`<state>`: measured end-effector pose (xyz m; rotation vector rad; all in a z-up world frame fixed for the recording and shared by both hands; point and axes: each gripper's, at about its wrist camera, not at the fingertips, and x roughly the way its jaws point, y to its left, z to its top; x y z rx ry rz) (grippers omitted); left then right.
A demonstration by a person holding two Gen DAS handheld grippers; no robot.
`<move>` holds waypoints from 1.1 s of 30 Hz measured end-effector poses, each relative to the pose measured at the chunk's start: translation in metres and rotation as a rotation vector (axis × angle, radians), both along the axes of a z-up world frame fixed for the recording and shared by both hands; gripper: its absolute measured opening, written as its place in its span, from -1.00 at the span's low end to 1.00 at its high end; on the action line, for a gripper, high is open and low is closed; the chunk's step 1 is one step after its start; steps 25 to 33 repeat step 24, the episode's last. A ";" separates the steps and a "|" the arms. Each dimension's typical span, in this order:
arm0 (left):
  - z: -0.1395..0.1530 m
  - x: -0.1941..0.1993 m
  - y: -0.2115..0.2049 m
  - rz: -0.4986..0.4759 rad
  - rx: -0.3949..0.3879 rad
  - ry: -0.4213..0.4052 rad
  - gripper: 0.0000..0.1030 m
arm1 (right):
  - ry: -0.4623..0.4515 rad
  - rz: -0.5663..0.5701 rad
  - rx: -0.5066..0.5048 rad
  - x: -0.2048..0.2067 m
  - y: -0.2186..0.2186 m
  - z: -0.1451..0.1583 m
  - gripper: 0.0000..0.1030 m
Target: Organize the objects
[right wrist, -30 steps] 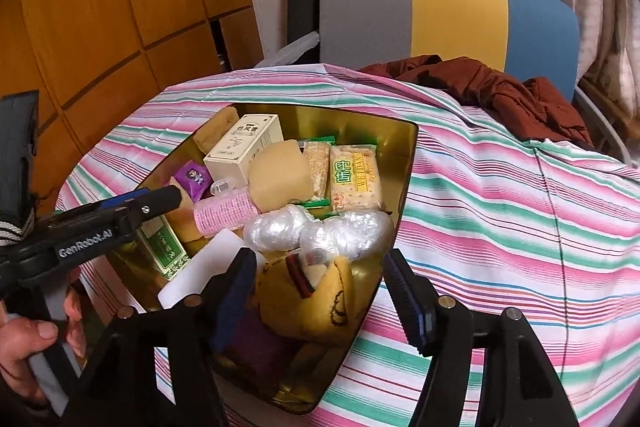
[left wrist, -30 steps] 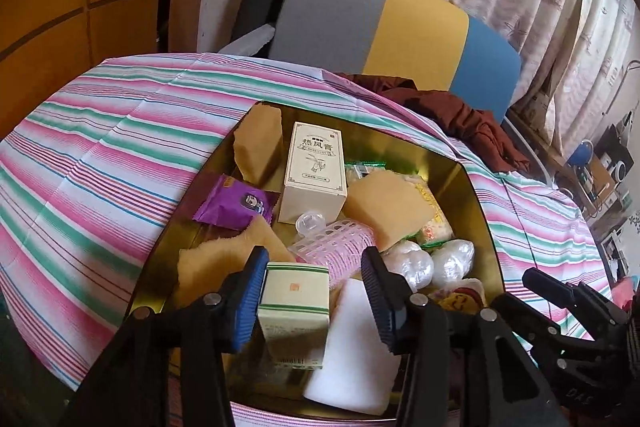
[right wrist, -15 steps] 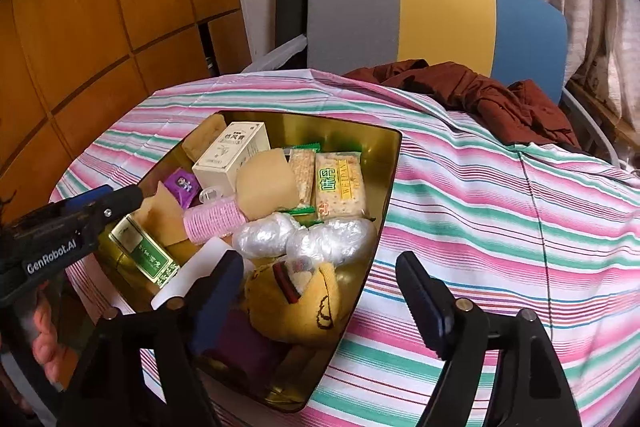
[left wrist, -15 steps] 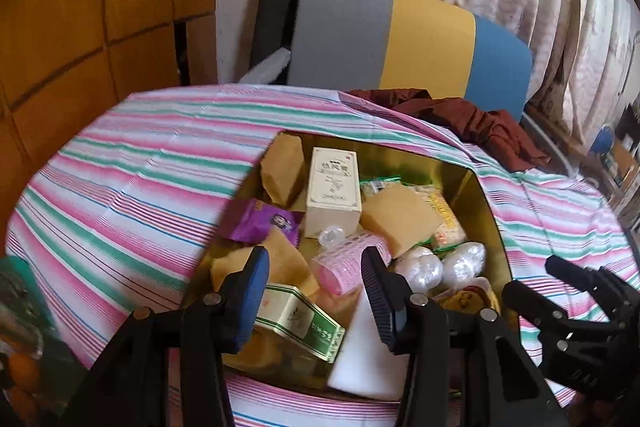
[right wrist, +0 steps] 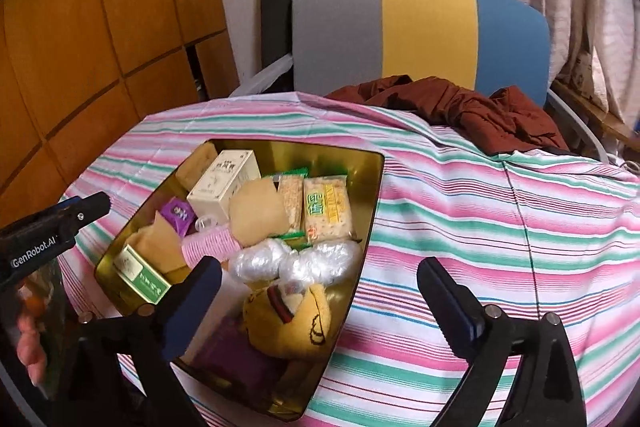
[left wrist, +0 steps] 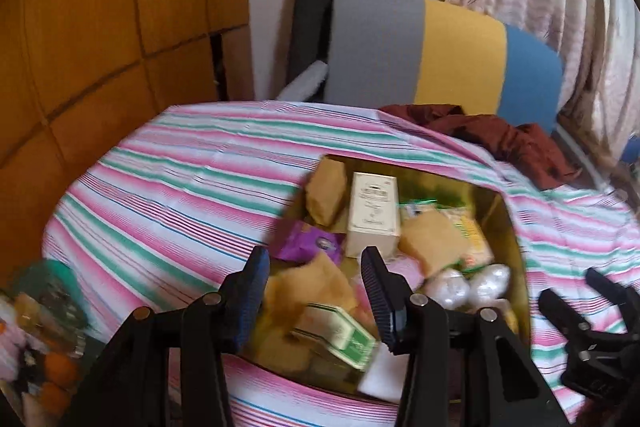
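A gold tin sits on the striped tablecloth, packed with small things. Among them are a cream box, a purple sachet, a pink roller, cracker packets and clear-wrapped lumps. My left gripper hangs open above the tin's near end. Below it a green-and-white box lies on its side, untouched. My right gripper is opening wide over a yellow plush, and its pads are off the plush.
A chair with a grey, yellow and blue back stands behind the table, with a brown cloth draped at the table's far edge. Wooden panels lie to the left and curtains to the right. A bag of oddments sits low on the left.
The right jaws have spread wide apart around the yellow plush. The left gripper has risen and tipped up; the green-and-white box, upright between its fingers before, now lies flat in the tin.
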<state>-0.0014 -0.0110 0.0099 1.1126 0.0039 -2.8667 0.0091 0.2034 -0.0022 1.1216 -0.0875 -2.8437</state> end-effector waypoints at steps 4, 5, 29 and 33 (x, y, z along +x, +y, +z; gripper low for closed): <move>-0.003 0.003 0.011 0.009 -0.082 -0.029 -0.06 | 0.005 -0.004 0.004 0.000 -0.001 0.001 0.95; -0.004 0.003 0.013 0.000 -0.074 -0.036 -0.06 | 0.004 -0.004 0.006 0.000 -0.001 0.000 0.96; -0.021 0.005 0.046 -0.075 -0.062 -0.131 -0.06 | -0.002 -0.012 -0.009 0.001 0.003 -0.004 0.96; -0.021 0.005 0.046 -0.075 -0.062 -0.131 -0.06 | -0.002 -0.012 -0.009 0.001 0.003 -0.004 0.96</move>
